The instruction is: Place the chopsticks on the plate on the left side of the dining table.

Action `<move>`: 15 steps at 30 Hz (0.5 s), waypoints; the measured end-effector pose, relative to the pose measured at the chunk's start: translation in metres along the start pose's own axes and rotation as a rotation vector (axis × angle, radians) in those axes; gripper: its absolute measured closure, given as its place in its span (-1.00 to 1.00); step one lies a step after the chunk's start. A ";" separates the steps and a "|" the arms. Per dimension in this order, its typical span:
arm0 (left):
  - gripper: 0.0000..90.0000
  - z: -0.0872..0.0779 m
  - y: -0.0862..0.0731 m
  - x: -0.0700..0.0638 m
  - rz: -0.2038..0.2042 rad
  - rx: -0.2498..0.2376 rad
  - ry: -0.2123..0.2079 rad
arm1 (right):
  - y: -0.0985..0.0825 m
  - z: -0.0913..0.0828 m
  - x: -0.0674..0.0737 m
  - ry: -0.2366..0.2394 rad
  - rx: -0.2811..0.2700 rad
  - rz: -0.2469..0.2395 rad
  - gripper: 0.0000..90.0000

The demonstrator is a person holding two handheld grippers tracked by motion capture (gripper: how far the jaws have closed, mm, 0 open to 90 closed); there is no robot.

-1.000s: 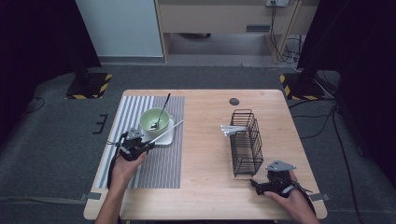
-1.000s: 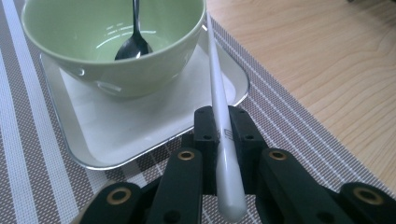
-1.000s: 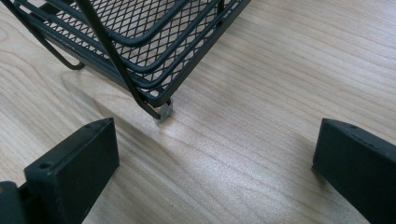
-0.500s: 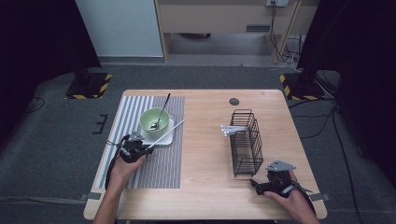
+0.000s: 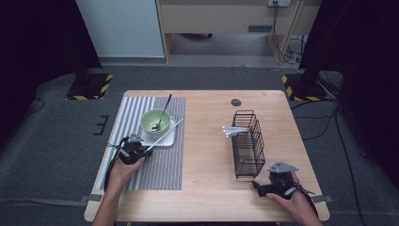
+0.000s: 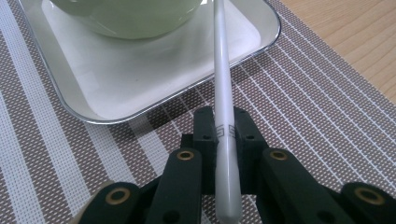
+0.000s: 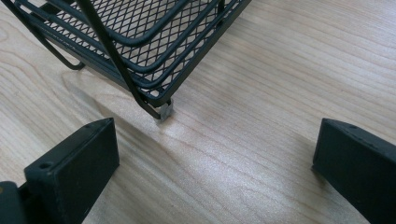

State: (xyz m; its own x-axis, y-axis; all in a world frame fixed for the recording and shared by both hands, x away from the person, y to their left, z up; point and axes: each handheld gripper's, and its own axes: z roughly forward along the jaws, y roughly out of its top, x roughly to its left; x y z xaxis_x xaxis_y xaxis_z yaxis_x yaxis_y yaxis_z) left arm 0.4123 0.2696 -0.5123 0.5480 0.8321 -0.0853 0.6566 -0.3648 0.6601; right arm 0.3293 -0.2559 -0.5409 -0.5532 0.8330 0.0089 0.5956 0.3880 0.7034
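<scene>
White plastic stick (image 6: 223, 116), prob. a chopstick, is pinched in the left tongs (image 6: 224, 135), jaws pressed tight on its near end. Its far end slants up and right over the white square plate (image 6: 154, 79), w/ the pale green bowl (image 5: 155, 122) sitting on that plate. In the high view the left tongs (image 5: 133, 149) sit on the striped mat (image 5: 162, 162), left side of the worktop (image 5: 207, 188), just near of the plate. A dark spoon (image 5: 162, 114) leans in the bowl, handle pointing far. Right tongs (image 5: 275, 184) rest at the near right of the worktop, jaws spread wide w/ nothing between them. Black wire rack (image 5: 248, 143) stands just far-left of them; its foot (image 7: 164, 111) shows close ahead in the right gripper view. White utensils (image 5: 234, 131) poke out of the rack's left side.
</scene>
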 end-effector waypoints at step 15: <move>0.79 0.003 -0.003 0.004 -0.003 0.018 0.024 | 0.000 0.000 0.000 0.003 0.000 -0.002 -0.99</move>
State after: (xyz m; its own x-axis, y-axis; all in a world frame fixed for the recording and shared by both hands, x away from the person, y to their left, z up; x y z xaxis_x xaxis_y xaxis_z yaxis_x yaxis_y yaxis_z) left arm 0.4141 0.2727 -0.5167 0.5333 0.8431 -0.0690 0.6679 -0.3696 0.6460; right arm 0.3292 -0.2559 -0.5409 -0.5559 0.8312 0.0094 0.5944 0.3895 0.7036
